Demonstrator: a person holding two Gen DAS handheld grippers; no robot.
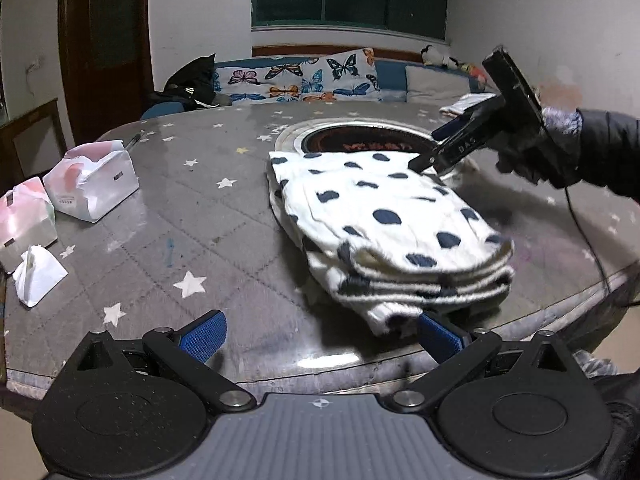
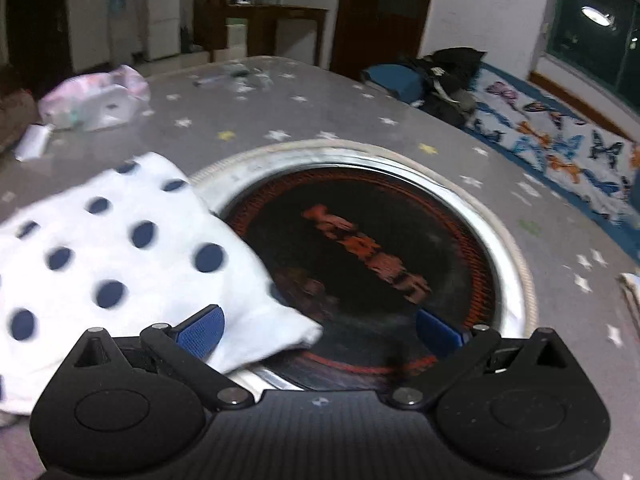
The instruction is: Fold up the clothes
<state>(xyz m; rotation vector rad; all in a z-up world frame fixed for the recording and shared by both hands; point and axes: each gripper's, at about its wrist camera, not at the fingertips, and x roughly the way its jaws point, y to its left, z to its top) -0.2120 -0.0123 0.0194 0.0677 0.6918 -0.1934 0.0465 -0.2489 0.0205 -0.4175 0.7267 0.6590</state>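
Right gripper (image 1: 424, 162) held in a dark-sleeved hand (image 1: 532, 160), angled down at the far corner of the folded spotted garment (image 1: 384, 216), fingers spread wide and gripping nothing. Left gripper (image 1: 320, 334) low at the garment's near edge, fingers likewise spread, right pad (image 1: 438, 334) just beside the stacked folds. Garment flat on the starry table (image 1: 192, 216), its far edge overlapping the round burner (image 2: 380, 256).

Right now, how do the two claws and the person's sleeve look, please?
Both are matte black. The left claw and the right claw each have two blue ribbed pads on black linkage arms with silver rivets, above round black housings and a grey ribbed body. Seen from outside, the right one bears pale lettering and trails a thin black cable. The sleeve is black over a pale patterned cuff.
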